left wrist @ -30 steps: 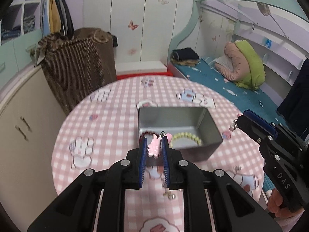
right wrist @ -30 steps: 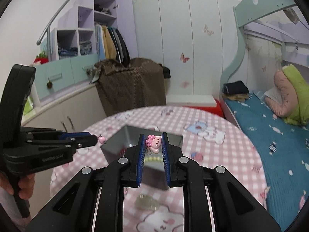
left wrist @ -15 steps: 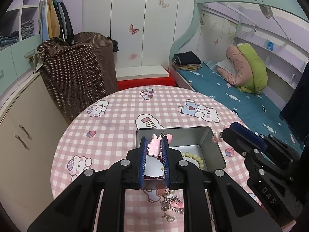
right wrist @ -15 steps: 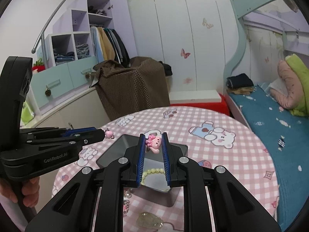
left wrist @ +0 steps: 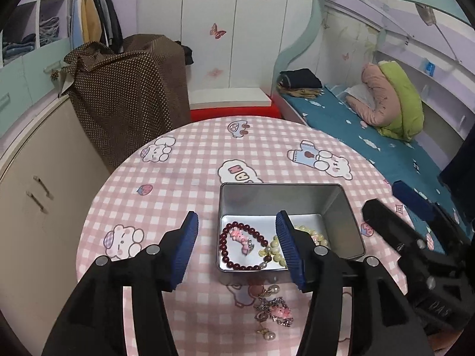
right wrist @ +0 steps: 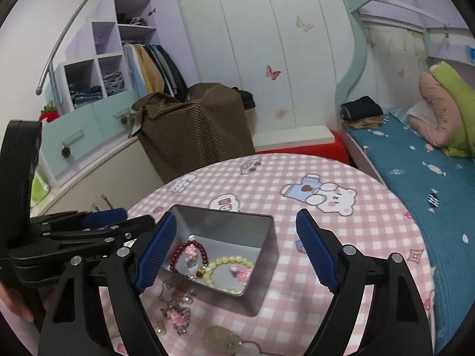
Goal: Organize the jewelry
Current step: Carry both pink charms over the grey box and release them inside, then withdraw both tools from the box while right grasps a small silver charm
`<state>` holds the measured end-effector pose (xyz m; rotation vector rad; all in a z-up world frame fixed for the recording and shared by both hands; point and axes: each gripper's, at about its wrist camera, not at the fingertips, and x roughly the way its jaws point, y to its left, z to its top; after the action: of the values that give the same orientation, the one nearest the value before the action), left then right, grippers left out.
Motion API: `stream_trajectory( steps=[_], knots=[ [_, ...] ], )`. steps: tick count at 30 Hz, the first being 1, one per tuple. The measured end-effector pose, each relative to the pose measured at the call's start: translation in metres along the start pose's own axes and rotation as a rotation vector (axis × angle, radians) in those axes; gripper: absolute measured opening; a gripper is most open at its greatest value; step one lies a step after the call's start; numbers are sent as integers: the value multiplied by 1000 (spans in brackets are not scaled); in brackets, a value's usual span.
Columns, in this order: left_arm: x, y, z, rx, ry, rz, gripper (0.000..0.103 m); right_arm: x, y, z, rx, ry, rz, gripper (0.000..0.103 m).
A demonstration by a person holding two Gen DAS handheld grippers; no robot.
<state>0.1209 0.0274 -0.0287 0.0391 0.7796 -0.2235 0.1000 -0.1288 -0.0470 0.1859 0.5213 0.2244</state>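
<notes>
My left gripper [left wrist: 236, 247] has its blue-padded jaws spread wide with nothing between them, and my right gripper [right wrist: 236, 252] is likewise wide apart and empty, both hovering above the rectangular silver metal tin [left wrist: 341, 204] on the round pink-checked table [left wrist: 178, 184]. Inside the tin lie a dark red bead bracelet [left wrist: 225, 252] ringing a small pink charm [left wrist: 239, 235], with a pale yellow bead bracelet [right wrist: 221, 262] at its 3 o'clock holding a second pink charm [right wrist: 242, 273]. On the cloth at the tin's 6 o'clock sits a loose cluster of pink-and-pearl trinkets [left wrist: 274, 310].

Two bracelets [left wrist: 242, 246], one tin [left wrist: 341, 207]
</notes>
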Motion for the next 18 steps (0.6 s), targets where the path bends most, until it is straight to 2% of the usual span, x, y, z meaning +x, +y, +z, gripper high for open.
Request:
stream_trajectory(
  steps=[18],
  knots=[
    [-10, 1, -9, -5, 10, 15, 54, -10, -6, -2, 14, 9, -40, 81]
  ],
)
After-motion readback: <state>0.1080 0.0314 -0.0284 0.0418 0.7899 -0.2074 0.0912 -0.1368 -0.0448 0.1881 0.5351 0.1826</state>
